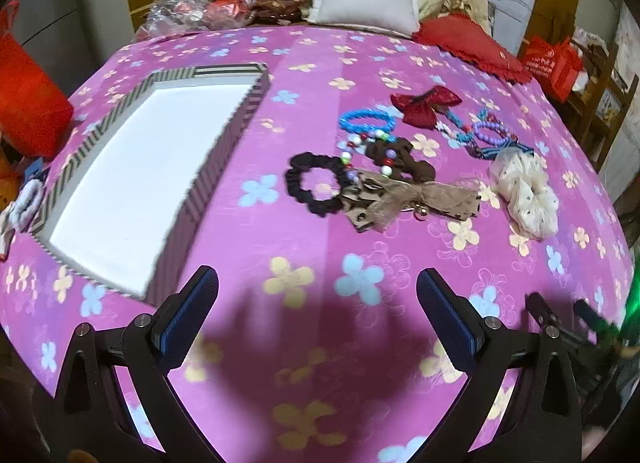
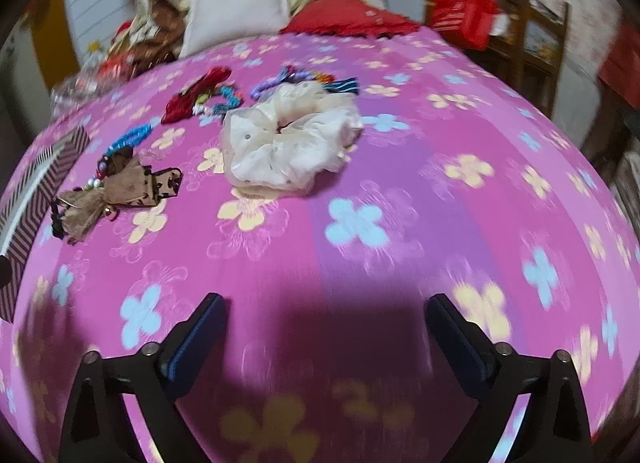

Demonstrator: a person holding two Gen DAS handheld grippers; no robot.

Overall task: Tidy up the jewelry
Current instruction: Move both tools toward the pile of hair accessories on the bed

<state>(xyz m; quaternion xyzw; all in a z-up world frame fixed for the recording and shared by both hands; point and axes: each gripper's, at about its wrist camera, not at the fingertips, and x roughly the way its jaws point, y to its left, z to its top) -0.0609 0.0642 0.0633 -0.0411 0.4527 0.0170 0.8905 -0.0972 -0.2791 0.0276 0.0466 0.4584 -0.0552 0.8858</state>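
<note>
The left gripper [image 1: 318,291] hovers over a bed [image 1: 248,247] covered in a pink flowered sheet, its fingers [image 1: 200,295] spread wide with nothing between them. Ahead and to the left of those fingers lies a striped box [image 1: 224,143] with a bare white inside, its near corner just beside the left fingertip. Farther ahead and slightly right of them sits a cluster of hair things: a black scrunchie [image 1: 314,183], touching a tan mesh bow [image 1: 404,199], with a brown bow [image 1: 400,157] and a blue bead bracelet [image 1: 366,121] behind, then a red bow [image 1: 424,105] and a purple bead bracelet [image 1: 490,131]. A cream dotted scrunchie [image 1: 528,193] lies to the right of the cluster.

The right gripper [image 2: 326,311] also stands wide and holds nothing. The cream dotted scrunchie [image 2: 292,139] lies well ahead of its fingers [image 2: 208,315], a little to the left; the tan mesh bow [image 2: 108,191] is farther left, and the striped box [image 2: 44,183] shows at the left edge
</note>
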